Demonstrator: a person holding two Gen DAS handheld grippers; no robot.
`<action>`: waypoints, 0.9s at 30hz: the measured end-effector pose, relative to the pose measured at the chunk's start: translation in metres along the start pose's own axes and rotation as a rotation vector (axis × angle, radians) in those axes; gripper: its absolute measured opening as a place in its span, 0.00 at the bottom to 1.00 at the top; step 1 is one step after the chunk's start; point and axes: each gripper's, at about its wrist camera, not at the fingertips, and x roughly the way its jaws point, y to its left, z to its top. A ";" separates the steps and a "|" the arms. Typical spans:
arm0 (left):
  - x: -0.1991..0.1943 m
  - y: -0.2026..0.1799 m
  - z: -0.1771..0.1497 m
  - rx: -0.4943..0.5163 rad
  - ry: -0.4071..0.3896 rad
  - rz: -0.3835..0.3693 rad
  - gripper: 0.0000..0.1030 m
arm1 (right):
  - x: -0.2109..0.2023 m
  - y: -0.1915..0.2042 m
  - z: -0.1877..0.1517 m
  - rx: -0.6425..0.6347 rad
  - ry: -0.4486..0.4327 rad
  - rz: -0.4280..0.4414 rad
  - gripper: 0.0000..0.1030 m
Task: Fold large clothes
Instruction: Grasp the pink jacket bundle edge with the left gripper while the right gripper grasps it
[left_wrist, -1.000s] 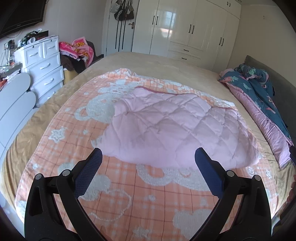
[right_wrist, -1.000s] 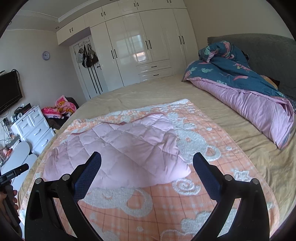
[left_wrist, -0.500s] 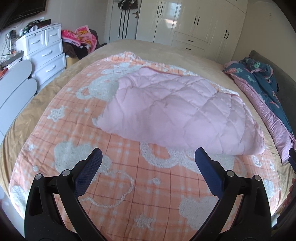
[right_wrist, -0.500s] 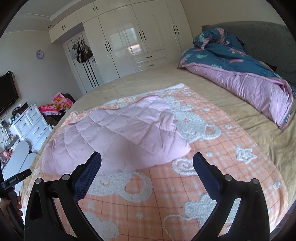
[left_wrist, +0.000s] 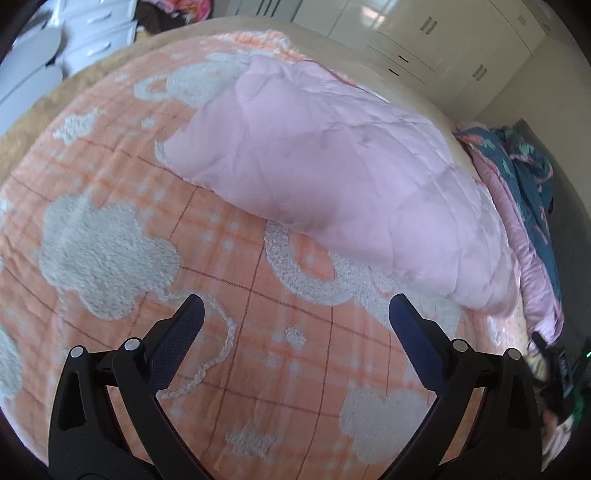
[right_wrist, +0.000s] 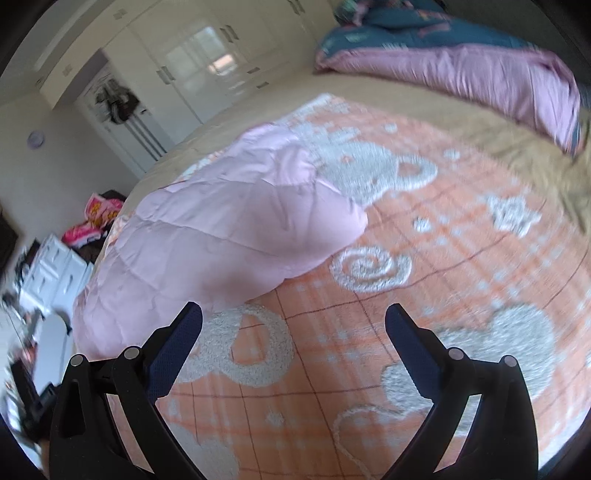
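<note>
- Spread out and puffy, the pink quilted garment (left_wrist: 332, 173) is lying on the orange checked blanket (left_wrist: 236, 280) that is covering most of the bed; in the right wrist view the same garment (right_wrist: 229, 229) is showing as a long mound running from the middle toward the left edge.
- Ahead of the left gripper (left_wrist: 295, 314), the garment's near edge is sitting beyond the fingertips, with a strip of blanket between; nothing is lying between the two fingers, which are standing wide apart.
- Likewise the right gripper (right_wrist: 293, 319) is standing with its fingers spread wide and holding nothing; the garment's near edge is lying just past its left finger (right_wrist: 177, 343), and whether they are touching cannot be told.
- Only the left wrist view is showing the garment's right end tapering off near a folded teal and pink duvet (left_wrist: 532, 206).
- Only the right wrist view is showing the tan bedcover (right_wrist: 406, 96) stretching beyond the blanket, the duvet (right_wrist: 461, 62) lying well apart from the garment, and bags hanging on a door (right_wrist: 118, 103).
- White wardrobes (right_wrist: 207, 70) are standing behind the bed, and white drawers (right_wrist: 55, 273) are standing to the left; both views are blurring at the edges.
</note>
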 end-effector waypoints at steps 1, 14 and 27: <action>0.003 0.002 0.003 -0.022 0.001 -0.011 0.91 | 0.007 -0.002 0.002 0.028 0.006 -0.003 0.96; 0.028 0.022 0.042 -0.246 -0.012 -0.099 0.91 | 0.077 -0.009 0.034 0.178 0.063 0.016 0.96; 0.077 0.043 0.068 -0.490 -0.023 -0.271 0.91 | 0.109 -0.003 0.047 0.151 0.073 0.047 0.96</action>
